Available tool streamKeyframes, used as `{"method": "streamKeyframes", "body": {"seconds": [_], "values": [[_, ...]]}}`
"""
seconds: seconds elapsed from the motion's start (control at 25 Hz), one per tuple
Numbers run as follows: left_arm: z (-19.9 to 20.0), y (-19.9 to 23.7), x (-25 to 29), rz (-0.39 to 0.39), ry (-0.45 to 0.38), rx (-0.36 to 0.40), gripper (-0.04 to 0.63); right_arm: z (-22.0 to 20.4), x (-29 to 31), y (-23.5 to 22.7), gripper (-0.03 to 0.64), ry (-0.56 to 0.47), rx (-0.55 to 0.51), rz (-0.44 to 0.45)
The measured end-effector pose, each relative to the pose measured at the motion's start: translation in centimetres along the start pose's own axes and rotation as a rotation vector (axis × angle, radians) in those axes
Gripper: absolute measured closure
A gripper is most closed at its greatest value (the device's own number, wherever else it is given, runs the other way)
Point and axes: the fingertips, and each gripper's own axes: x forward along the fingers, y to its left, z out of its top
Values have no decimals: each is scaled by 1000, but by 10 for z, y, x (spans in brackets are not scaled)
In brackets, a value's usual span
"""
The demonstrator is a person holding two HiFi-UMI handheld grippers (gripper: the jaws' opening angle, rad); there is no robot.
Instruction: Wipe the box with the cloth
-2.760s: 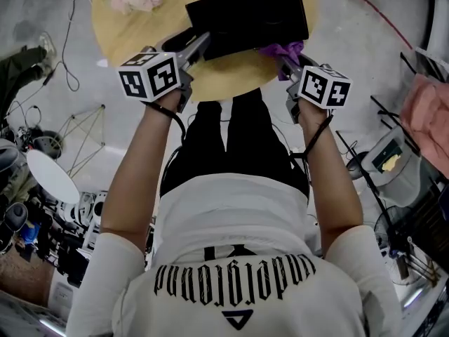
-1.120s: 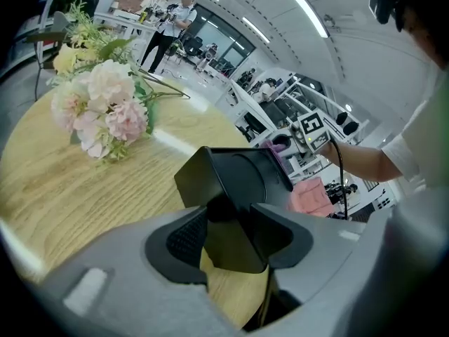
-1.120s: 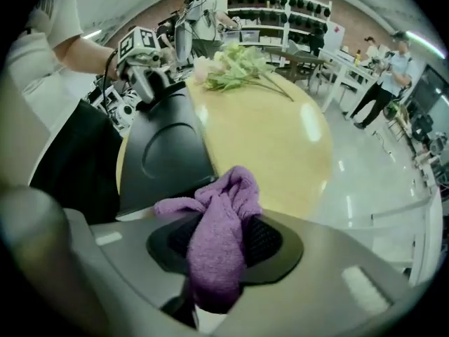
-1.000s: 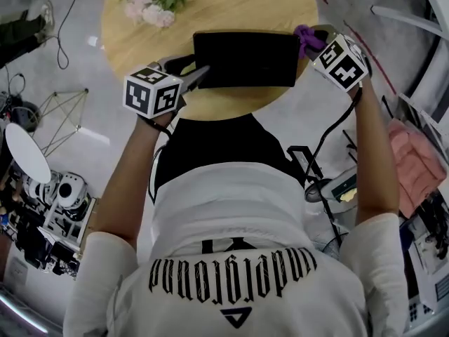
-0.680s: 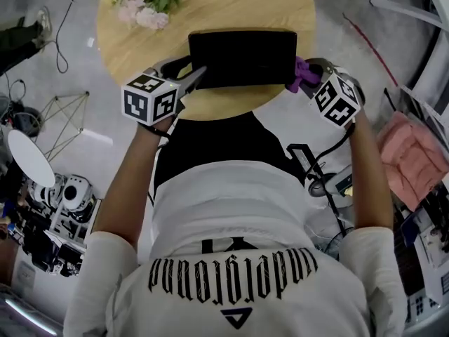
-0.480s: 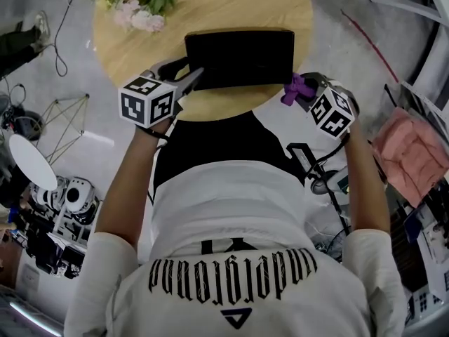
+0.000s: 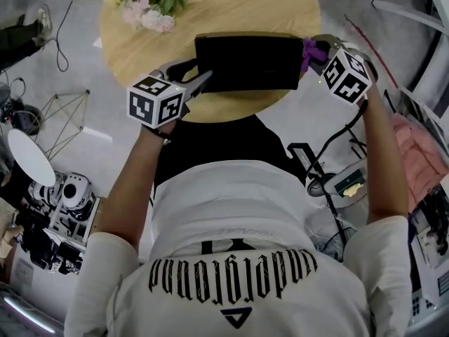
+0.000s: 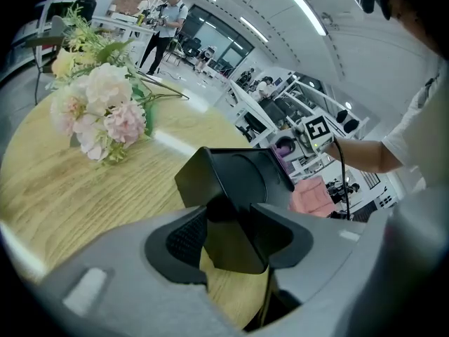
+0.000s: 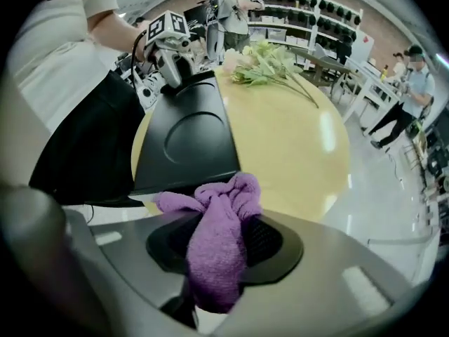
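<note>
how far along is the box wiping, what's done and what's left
Done: the left gripper is shut on the box's near left corner, steadying it on the table, and the right gripper is shut on the purple cloth. In hand: the cloth is at the box's right end. Left: nothing shows which faces are already wiped, so the top and other sides probably remain.

White T-shirt [image 7: 231, 209] (black lettering), black trousers [image 7: 210, 142] — grey left gripper [image 7: 198, 72], grey right gripper [image 7: 312, 48], black cables [image 7: 330, 149]
</note>
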Motion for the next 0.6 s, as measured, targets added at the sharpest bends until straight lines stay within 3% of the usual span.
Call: {"method": "streamKeyframes", "body": {"seconds": [0.2,0.44,0.52,0.6], "values": [[1,1,0,-5,-4,-9,387,11,-2,-35,480,108,-238,3],[1,2,1,-14,-37,-31,385,16,12,-43,480,423,-825,149],[1,3,0,-20,-41,-39,385,43,21,-41,480,454,-979,179],[1,3,-1,-25,-43,-40,385,83,33,-28,482,420,-1091,194]]}}
